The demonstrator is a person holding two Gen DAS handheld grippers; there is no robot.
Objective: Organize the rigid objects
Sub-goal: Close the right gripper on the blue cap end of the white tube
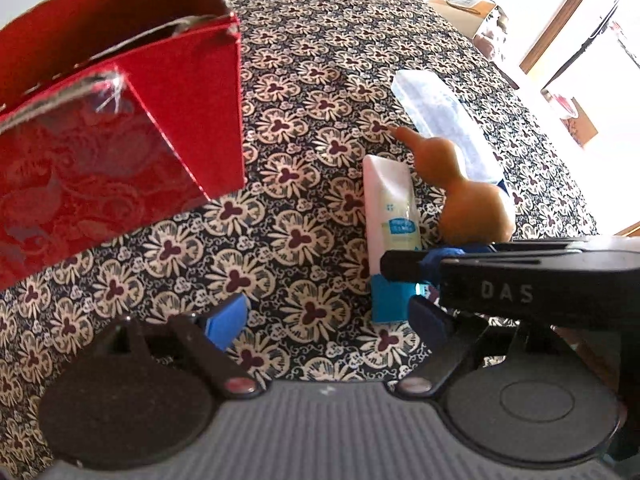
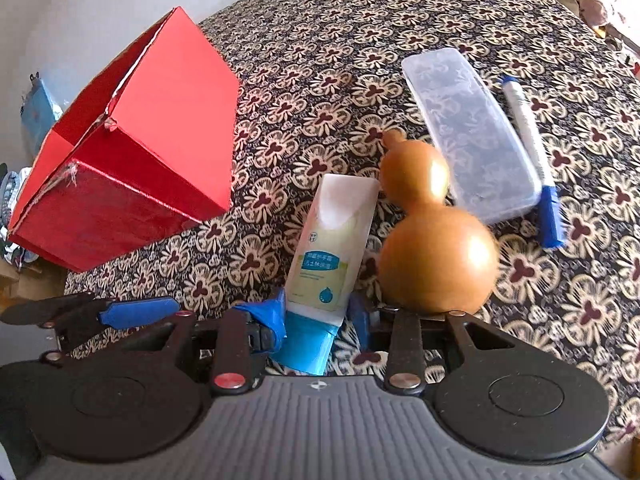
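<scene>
Right claw (image 2: 320, 320) open astride tube (image 2: 326, 248); left claw (image 1: 328, 316) open; "DAS" legible.

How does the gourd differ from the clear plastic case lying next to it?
The gourd is opaque, orange-brown and rounded with two bulbs; the clear plastic case is see-through, flat and oblong. The gourd bulges higher off the tablecloth; the case sits low. Both lie loose on the cloth, ungripped.
</scene>
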